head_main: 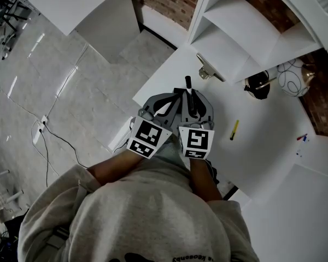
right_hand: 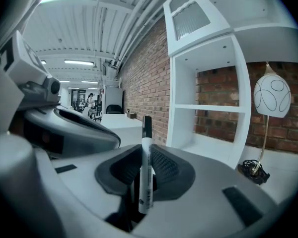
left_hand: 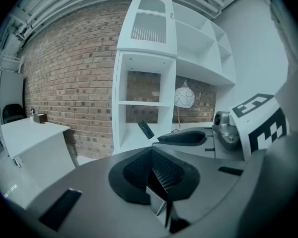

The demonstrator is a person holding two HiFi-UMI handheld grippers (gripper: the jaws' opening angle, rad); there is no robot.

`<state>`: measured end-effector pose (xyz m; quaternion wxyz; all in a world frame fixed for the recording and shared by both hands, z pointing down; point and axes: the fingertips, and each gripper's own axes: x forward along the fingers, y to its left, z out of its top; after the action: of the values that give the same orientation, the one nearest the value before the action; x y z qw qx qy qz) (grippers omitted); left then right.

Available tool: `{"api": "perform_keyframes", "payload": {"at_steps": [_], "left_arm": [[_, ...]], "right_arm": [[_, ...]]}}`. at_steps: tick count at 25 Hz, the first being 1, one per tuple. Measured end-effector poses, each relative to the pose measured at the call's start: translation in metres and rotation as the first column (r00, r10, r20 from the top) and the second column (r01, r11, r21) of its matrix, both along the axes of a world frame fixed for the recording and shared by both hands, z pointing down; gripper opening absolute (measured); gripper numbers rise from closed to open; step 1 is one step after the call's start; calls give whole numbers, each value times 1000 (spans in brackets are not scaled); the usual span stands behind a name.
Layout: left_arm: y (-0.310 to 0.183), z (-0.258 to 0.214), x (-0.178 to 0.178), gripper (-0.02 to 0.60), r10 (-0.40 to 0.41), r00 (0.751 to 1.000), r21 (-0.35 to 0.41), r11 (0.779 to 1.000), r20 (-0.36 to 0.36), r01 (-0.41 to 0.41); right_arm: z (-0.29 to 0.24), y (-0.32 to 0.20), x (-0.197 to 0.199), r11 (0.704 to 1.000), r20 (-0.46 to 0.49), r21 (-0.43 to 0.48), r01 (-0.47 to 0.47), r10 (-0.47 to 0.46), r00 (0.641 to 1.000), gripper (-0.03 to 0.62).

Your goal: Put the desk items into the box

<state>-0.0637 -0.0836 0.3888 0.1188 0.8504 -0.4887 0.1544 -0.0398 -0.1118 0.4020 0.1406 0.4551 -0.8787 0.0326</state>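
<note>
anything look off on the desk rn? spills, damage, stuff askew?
Nothing spilled or broken. A yellow pen lies alone on the white desk, and a dark cable sits tangled beside the globe lamp. The marker stands straight in the right gripper.

Left gripper [left_hand: 159, 182] and right gripper [right_hand: 146, 175] sit side by side, no gap between them. Marker [right_hand: 147, 148] sticks out past the right fingers [right_hand: 165, 166]. Worktop [head_main: 268, 152] to their right is mostly open, with a yellow pen [head_main: 234, 130] close by. Ahead, shelf unit [head_main: 224, 37] blocks. Metal item [head_main: 208, 70], cable bundle [head_main: 258, 85] and globe lamp [head_main: 293, 77] crowd its foot. Left: worktop edge, then floor [head_main: 71, 91].
</note>
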Motion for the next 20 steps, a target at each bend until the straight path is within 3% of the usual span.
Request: {"api": "perform_keyframes", "payload": {"at_steps": [9,20], "left_arm": [[-3,7,-7,5,-28,1000,-21,999,7,28],[-3,32,-16,5,-60,998,-120,991,22,63]], "right_arm": [[27,1,-16,987,-123,-139,81,-98,988,74],[52,2,-20,937,-286,-320,141,-237,928,74]]}}
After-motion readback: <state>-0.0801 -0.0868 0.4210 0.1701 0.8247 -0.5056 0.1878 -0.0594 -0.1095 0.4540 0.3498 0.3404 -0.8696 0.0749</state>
